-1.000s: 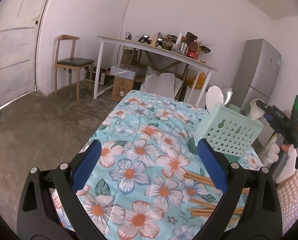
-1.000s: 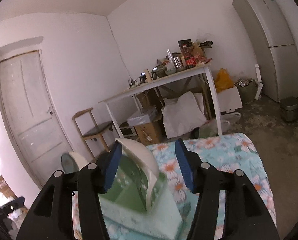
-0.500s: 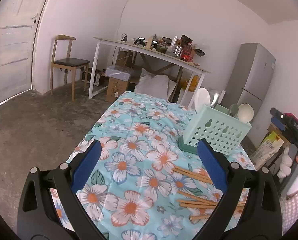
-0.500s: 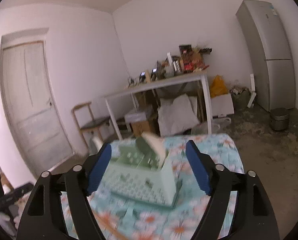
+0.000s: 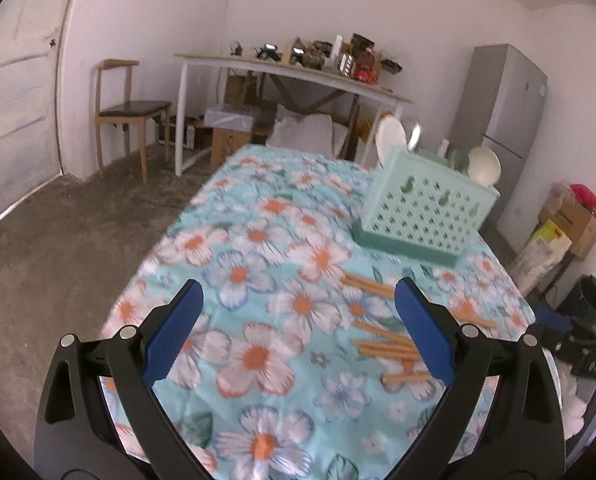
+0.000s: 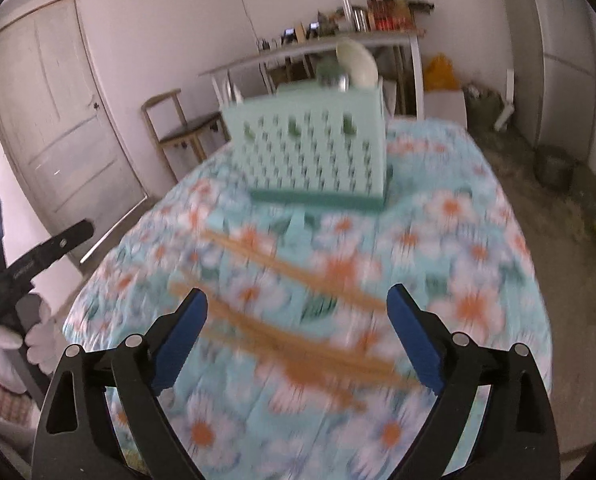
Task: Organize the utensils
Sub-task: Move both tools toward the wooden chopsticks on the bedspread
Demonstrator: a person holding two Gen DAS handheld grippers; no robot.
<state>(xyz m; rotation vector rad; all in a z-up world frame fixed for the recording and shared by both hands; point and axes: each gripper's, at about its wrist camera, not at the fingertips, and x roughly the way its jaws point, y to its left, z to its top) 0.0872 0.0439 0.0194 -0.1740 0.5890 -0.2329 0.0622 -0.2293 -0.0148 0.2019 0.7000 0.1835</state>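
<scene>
Chopsticks (image 6: 298, 332) lie loose on the floral cloth before the basket (image 6: 310, 152), long axis crosswise to the right gripper (image 6: 296, 336), nearest, jaws opening and empty; left gripper (image 5: 298, 336) spread, empty.

- The left black two-finger gripper with blue pads (image 5: 298, 320) tilts downward, jaws spread wide, nothing between them.
- The right black, blue-padded gripper (image 6: 298, 322) tilts downward, jaws opening, nothing gripped.

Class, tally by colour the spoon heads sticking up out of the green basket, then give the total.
White spoons: 2
Metal spoon: 1
Green spoon: 1
Total in the basket: 4
</scene>
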